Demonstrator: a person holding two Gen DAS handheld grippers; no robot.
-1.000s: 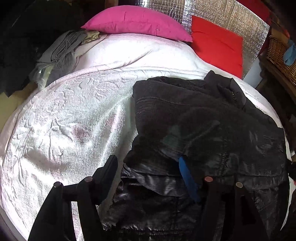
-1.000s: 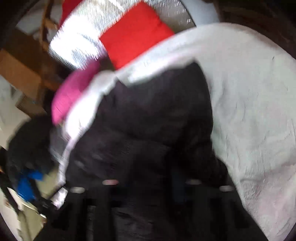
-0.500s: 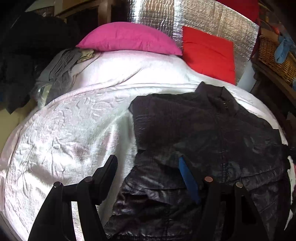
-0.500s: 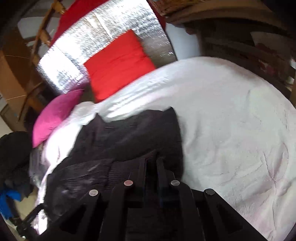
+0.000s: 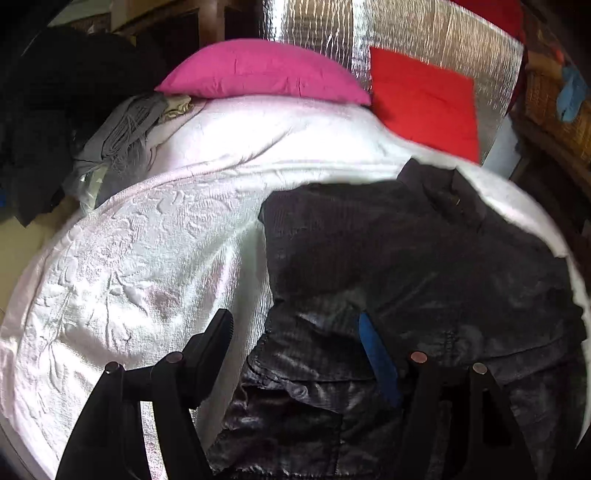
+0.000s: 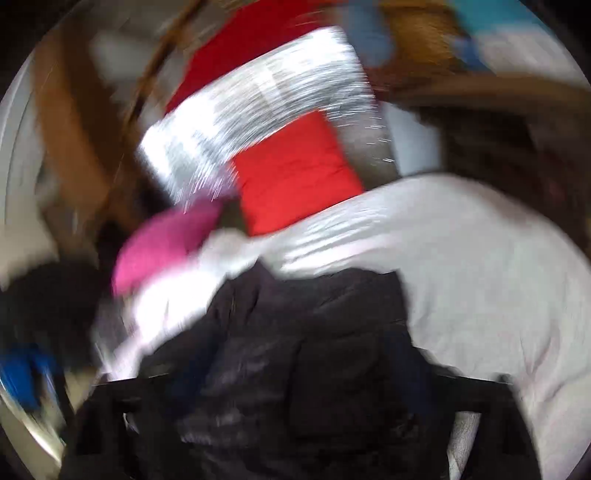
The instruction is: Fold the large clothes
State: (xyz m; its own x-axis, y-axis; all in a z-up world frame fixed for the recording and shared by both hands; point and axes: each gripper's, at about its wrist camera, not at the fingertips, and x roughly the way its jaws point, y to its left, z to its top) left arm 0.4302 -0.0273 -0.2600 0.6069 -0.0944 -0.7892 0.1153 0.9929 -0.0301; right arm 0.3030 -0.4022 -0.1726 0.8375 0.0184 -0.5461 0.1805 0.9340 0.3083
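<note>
A large black jacket (image 5: pixel 424 280) lies on the white bedspread (image 5: pixel 147 258), partly folded, its shiny lower part nearest me. My left gripper (image 5: pixel 295 339) is open above the jacket's near left edge; its black left finger (image 5: pixel 214 343) is over the bedspread and its blue-padded right finger (image 5: pixel 376 354) over the jacket. The right wrist view is badly blurred by motion. The jacket (image 6: pixel 314 350) fills its lower middle. My right gripper (image 6: pixel 295 387) is a dark smear against the jacket; I cannot tell how its jaws stand.
A pink pillow (image 5: pixel 258 70) and a red cushion (image 5: pixel 424 99) lie at the head of the bed against a silver foil panel (image 5: pixel 406 33). Grey clothes (image 5: pixel 118 140) are heaped at the bed's left. A wicker basket (image 5: pixel 554 103) stands at the right.
The left view has pulled back slightly; its fingers stay open. The right gripper was shut half a second ago and is now swinging fast, its view tilted up towards the cushions.
</note>
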